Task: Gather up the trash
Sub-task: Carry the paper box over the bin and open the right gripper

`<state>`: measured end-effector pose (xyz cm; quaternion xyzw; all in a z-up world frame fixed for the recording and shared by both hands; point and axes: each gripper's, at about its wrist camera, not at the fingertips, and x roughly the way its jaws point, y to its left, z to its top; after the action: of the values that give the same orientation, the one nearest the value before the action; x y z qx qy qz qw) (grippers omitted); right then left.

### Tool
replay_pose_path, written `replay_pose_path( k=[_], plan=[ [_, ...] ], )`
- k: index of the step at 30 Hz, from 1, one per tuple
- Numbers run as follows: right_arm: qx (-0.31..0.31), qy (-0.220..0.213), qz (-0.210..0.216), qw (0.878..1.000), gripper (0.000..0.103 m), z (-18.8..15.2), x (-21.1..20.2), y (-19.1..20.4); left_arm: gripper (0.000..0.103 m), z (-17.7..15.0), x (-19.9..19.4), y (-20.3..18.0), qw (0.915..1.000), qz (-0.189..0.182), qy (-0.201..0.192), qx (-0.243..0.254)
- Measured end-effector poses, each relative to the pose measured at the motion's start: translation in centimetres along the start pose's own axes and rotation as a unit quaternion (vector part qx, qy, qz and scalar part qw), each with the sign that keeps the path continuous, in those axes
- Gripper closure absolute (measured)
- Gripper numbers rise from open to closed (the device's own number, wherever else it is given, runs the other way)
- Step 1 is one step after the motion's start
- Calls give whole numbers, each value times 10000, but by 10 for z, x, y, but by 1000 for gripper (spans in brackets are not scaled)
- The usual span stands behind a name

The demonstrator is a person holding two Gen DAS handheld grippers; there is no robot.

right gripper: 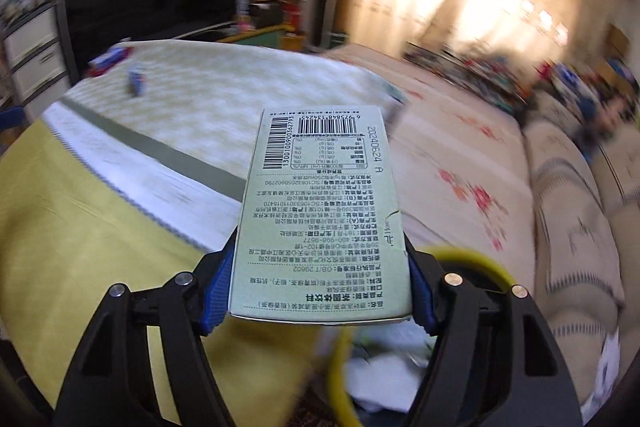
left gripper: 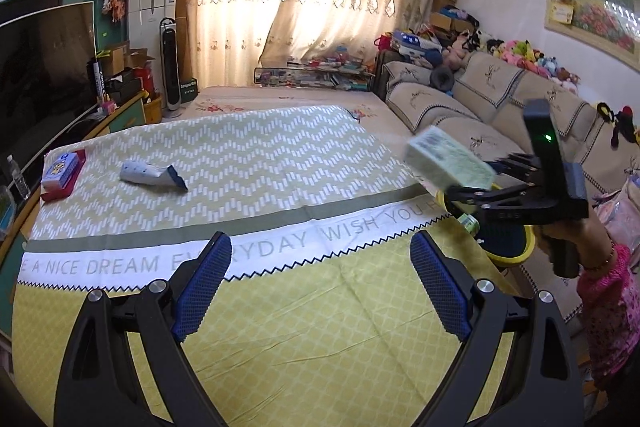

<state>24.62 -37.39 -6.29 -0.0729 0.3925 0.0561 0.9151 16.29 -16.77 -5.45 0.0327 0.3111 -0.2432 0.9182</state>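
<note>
Now the right gripper's point(right gripper: 320, 291) jaws clamp a pale-green printed carton point(right gripper: 320, 219); left gripper's point(left gripper: 320, 279) jaws gape empty.

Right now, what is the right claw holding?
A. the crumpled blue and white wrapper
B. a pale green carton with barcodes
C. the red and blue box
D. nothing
B: in the right wrist view the pale green carton sits clamped between the blue pads of the right claw, above the yellow-rimmed bin; the wrapper lies on the table.
</note>
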Motion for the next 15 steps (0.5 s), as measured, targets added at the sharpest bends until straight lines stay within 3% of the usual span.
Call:
replay_pose_path(
  k=[5, 11, 15],
  plan=[
    [793, 227, -495, 9954, 36, -36, 2, -61, 13, 4, 4, -2, 10000, 89, 7, 19],
    [1211, 562, -793, 9879, 35, -64, 22, -95, 13, 5, 8, 5, 9998, 184, 92, -13],
    [1265, 601, -1151, 9834, 24, -70, 30, -98, 13, 3, 9, 8, 9997, 220, 113, -16]
  ],
)
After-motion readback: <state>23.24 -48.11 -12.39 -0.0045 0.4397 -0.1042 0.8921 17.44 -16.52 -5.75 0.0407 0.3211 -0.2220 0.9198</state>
